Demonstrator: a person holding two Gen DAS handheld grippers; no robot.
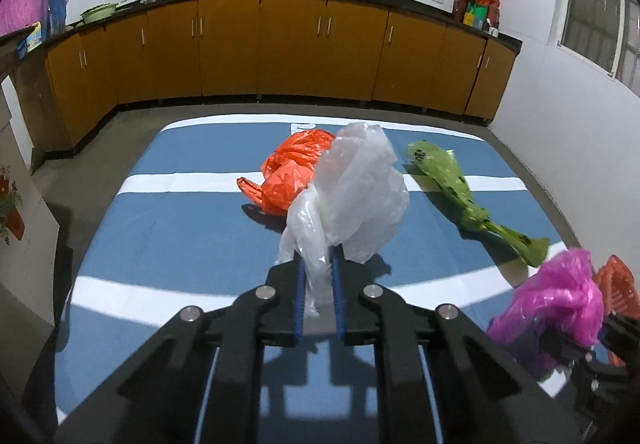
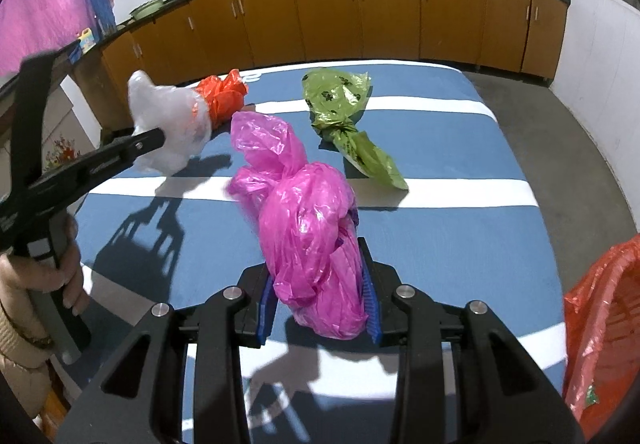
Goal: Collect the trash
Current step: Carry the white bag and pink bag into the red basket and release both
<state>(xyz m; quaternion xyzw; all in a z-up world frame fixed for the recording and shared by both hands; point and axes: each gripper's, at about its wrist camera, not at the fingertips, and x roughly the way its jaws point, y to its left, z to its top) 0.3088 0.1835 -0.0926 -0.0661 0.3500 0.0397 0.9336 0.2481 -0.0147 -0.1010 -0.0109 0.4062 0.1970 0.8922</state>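
My left gripper (image 1: 319, 264) is shut on a crumpled clear plastic bag (image 1: 352, 195), which sticks up from between the blue pads above the blue-and-white striped mat (image 1: 180, 236). The right gripper (image 2: 318, 272) is shut on a bunched pink plastic bag (image 2: 308, 228); in the left wrist view that pink bag (image 1: 560, 296) shows at the right edge. An orange bag (image 1: 292, 171) and a green printed bag (image 1: 460, 187) lie on the mat beyond. In the right wrist view the left gripper (image 2: 158, 137) holds the clear bag (image 2: 172, 123) at the left.
A red mesh basket lined with a red bag (image 2: 604, 332) stands at the right edge of the mat. Brown cabinets (image 1: 292, 47) under a dark counter run along the back wall. Grey floor surrounds the mat. A hand (image 2: 60, 272) holds the left gripper's handle.
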